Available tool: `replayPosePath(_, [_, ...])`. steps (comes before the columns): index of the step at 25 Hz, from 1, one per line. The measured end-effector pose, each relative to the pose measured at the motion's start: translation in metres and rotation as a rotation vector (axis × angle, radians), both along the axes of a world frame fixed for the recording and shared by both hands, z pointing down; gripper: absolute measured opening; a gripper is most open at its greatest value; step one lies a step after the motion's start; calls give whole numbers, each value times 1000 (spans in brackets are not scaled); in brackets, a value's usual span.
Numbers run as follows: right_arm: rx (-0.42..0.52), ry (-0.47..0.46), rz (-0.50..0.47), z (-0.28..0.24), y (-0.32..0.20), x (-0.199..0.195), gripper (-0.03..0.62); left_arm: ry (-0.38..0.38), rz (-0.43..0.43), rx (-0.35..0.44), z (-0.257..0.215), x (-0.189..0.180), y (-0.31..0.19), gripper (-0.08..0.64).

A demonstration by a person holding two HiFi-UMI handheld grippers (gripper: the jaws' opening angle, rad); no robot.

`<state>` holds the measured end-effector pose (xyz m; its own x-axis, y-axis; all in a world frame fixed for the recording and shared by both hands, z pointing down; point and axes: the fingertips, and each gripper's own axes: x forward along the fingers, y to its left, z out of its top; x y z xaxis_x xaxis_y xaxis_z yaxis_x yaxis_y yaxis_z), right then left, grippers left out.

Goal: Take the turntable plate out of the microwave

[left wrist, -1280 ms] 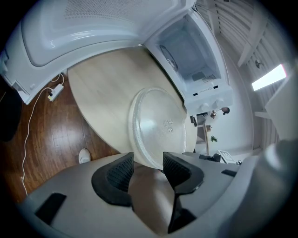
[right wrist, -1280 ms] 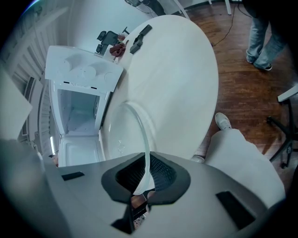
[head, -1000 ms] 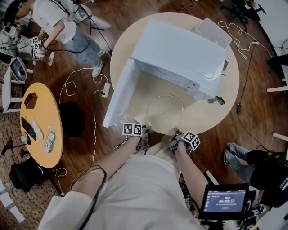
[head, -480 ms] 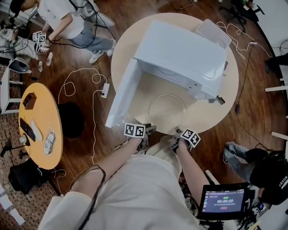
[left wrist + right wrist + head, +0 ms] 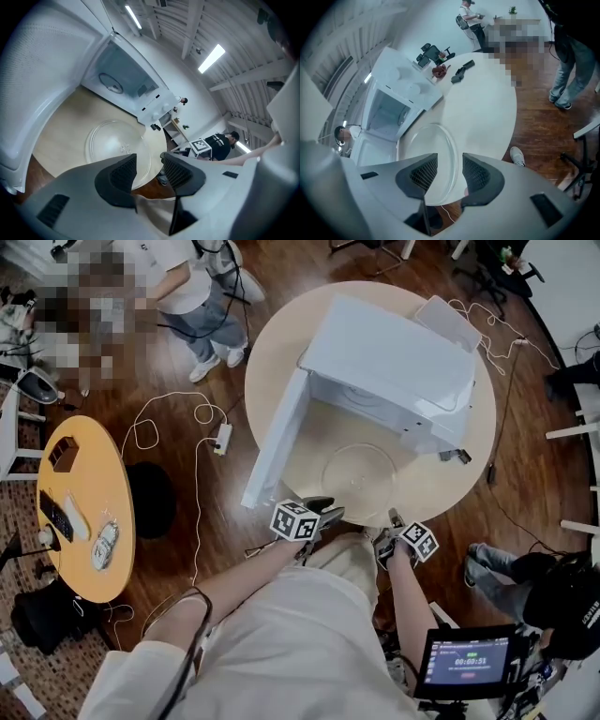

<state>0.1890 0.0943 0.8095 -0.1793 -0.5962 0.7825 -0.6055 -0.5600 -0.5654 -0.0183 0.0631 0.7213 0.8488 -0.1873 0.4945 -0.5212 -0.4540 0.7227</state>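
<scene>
Round table [image 5: 267,362]: carries microwave [image 5: 394,352], far side
Turntable plate [image 5: 361,472]: out, flat on table, near edge
Right gripper [image 5: 450,174]: jaws just opened, apart, nothing clamped
Left gripper [image 5: 150,171]: jaws apart, empty
Handling: withdraw upward, avoid nudging plate off near edge

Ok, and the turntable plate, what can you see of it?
The turntable plate is a round, clear glass disc with a low raised rim and small moulded marks at its centre. It lies flat on the round table, outside the open microwave, near the table's edge. Only the table touches it.
</scene>
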Motion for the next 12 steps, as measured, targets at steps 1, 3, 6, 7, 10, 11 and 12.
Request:
replayPosePath(1, [17,-1,28,-6,-1,6,144,3,-6,2,-2,-1,-2,184])
replayPosePath(3, [47,-8,91,-16,-2,17,144,0,-30,-4,-3,-5,-6,184])
replayPosePath(6, [92,-8,125,-34,-2,22,144,-1,-82,-16,-4,-15,-11,184])
replayPosePath(7, [108,-6,119,-41,-2,21,144,7,-98,-19,-7,-17,-13,184])
replayPosePath(10, [150,9,88,-62,-3,17,144,46,-134,-25,-15,-20,-16,184])
replayPosePath(11, [167,17,79,-70,-3,16,144,58,-143,-28,-18,-21,-17,184])
replayPosePath(12, [190,27,73,-78,-4,15,144,69,-151,-32,-21,-21,-17,183])
